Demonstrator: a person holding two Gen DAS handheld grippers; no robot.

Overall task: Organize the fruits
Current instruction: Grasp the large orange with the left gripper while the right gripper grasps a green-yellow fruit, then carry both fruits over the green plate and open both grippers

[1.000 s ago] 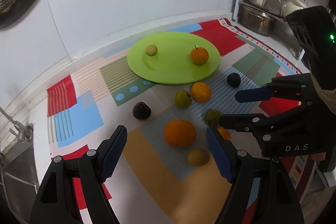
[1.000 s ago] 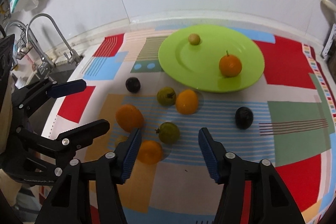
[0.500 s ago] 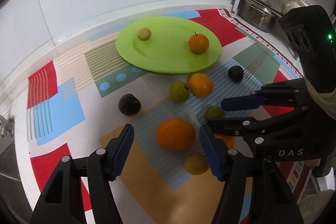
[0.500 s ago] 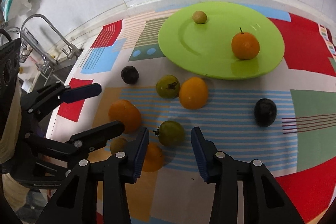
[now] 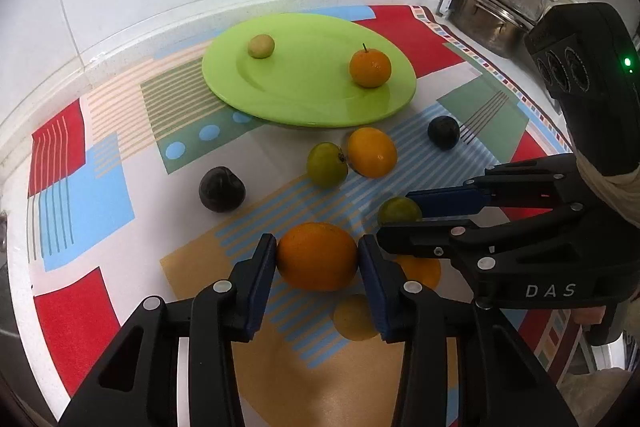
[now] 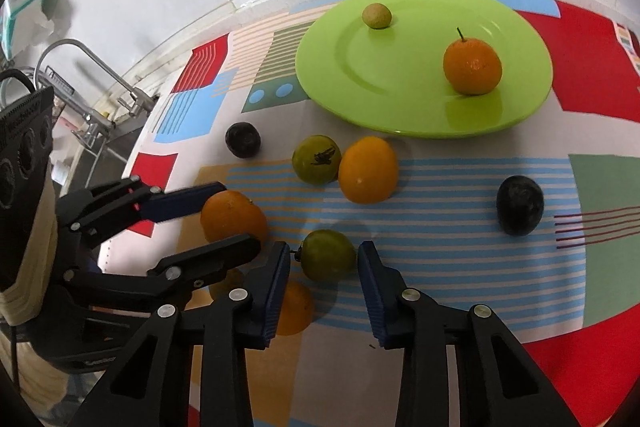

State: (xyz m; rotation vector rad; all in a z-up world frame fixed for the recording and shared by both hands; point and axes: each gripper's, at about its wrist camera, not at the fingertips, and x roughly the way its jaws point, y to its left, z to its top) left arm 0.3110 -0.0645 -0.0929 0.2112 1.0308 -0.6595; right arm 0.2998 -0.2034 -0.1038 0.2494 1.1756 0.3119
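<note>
A large orange (image 5: 317, 255) sits on the patterned mat (image 5: 100, 167) in front of the green plate (image 5: 296, 99), pressed between the blue pads of the left gripper (image 5: 317, 254), whose fingers (image 5: 262, 269) touch it on both sides. Just beside it, on the side away from the sink faucet (image 6: 90, 67), a small green fruit (image 6: 327, 254) lies between the fingers (image 6: 370, 281) of the right gripper (image 6: 323, 267); those fingers stand narrowly apart, the one on the plate's far side at the fruit's skin and the other just clear of its stem.

On the plate rest a stemmed tangerine (image 5: 370, 68) and a small yellowish fruit (image 5: 261, 46), well apart from each other. Between the plate and the two grippers, a green persimmon-like fruit (image 5: 327, 163) touches a smooth orange fruit (image 5: 372, 152). A dark plum (image 5: 222, 189) lies to the faucet side of that pair, and a second dark plum (image 5: 443, 133) lies on the opposite side, near the plate's rim. Two more small orange-yellow fruits (image 5: 354, 317) lie half hidden under the grippers. Pots (image 5: 486, 17) stand at the far corner of the table (image 5: 132, 27).
</note>
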